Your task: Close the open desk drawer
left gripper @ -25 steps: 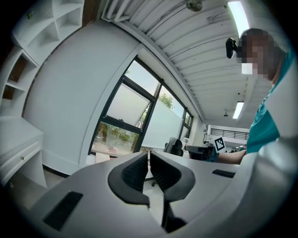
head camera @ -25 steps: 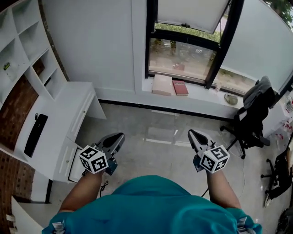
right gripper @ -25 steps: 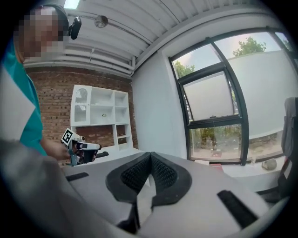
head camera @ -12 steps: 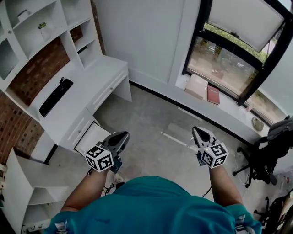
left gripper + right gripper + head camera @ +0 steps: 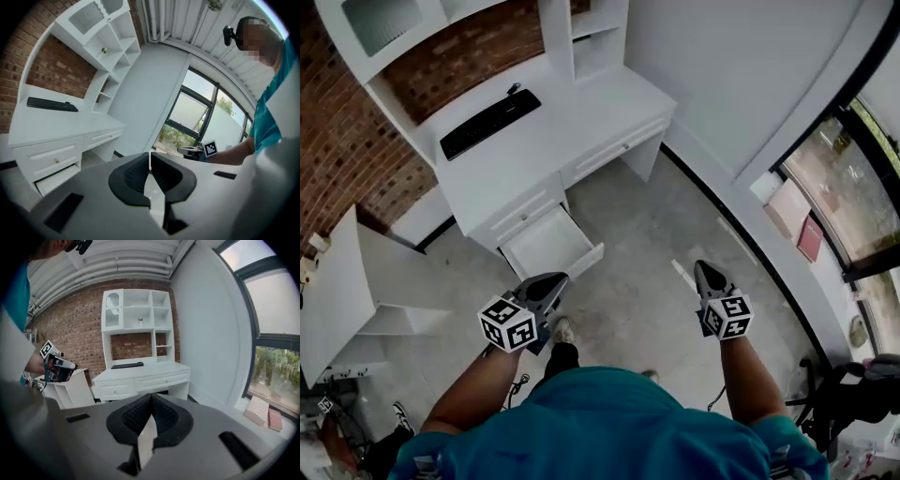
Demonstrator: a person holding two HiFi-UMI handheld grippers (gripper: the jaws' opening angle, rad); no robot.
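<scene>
Head view: left hand-held gripper (image 5: pixel 546 280) and right hand-held gripper (image 5: pixel 706 273), both clenched empty, hang near the open white rectangular drawer (image 5: pixel 547 246); an off-centre push could jam it.

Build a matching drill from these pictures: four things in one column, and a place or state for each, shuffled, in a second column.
Things:
1. drawer
2. keyboard
3. left gripper
4. red book

Places or states:
A. lying on the desk top
B. jaws together, nothing between them
C. on the window sill
D. pulled out, standing open

Pairs: 1-D; 2-A; 3-B; 4-C
</scene>
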